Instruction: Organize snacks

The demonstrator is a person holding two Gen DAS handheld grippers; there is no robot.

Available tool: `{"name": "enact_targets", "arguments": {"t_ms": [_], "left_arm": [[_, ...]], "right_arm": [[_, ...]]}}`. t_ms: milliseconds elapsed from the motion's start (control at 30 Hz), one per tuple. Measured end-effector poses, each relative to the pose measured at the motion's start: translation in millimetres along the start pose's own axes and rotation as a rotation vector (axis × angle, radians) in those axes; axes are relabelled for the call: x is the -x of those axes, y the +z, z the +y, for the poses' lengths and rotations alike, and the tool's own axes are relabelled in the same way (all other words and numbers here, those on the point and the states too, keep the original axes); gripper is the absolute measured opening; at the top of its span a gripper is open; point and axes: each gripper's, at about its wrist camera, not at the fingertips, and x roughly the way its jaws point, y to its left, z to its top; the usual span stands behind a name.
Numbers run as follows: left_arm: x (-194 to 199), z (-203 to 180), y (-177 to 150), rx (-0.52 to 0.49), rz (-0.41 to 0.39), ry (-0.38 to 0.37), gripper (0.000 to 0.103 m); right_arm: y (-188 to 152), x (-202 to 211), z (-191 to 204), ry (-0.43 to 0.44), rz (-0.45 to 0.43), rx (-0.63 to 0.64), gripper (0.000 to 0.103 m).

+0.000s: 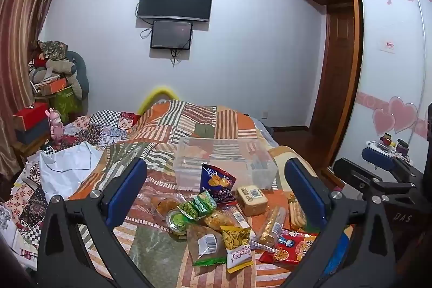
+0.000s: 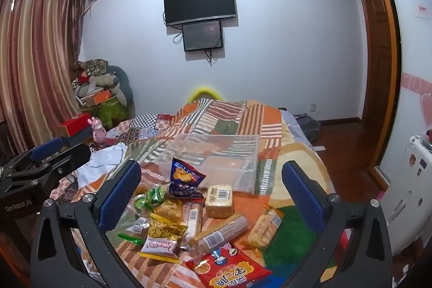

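Observation:
Several snack packs lie in a heap on the patchwork bed. Among them are a dark blue chip bag (image 1: 217,181) (image 2: 184,176), a tan wrapped block (image 1: 251,199) (image 2: 219,201), a yellow bag (image 1: 236,242) (image 2: 163,236), a red bag (image 1: 290,247) (image 2: 229,270) and green packets (image 1: 198,205) (image 2: 154,195). A clear plastic bin (image 1: 225,162) (image 2: 213,159) stands just behind them. My left gripper (image 1: 216,189) is open and empty above the heap. My right gripper (image 2: 212,193) is open and empty above the heap too.
The bed's quilt (image 1: 189,123) is rumpled, with a white cloth (image 1: 67,166) at left. Boxes and plush toys (image 1: 54,82) pile in the left corner. A TV (image 1: 174,0) hangs on the far wall. A wardrobe (image 1: 391,58) and small white cabinet (image 2: 413,180) stand at right.

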Motion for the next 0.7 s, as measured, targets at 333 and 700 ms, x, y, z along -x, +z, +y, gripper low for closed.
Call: {"name": "enact_targets", "arguments": {"t_ms": [333,700], "left_arm": [[1.7,1.1,-0.2,0.011,-0.018,-0.008,0.103],[2.3,-0.5,-0.8,-0.001,-0.019,-0.005,0.103]], "right_arm": [[-0.9,0.2,0.1,-0.002,-0.009,0.002,0.103],[1.8,6.5,2.5,0.003,-0.025,0.006,0.103]]}}
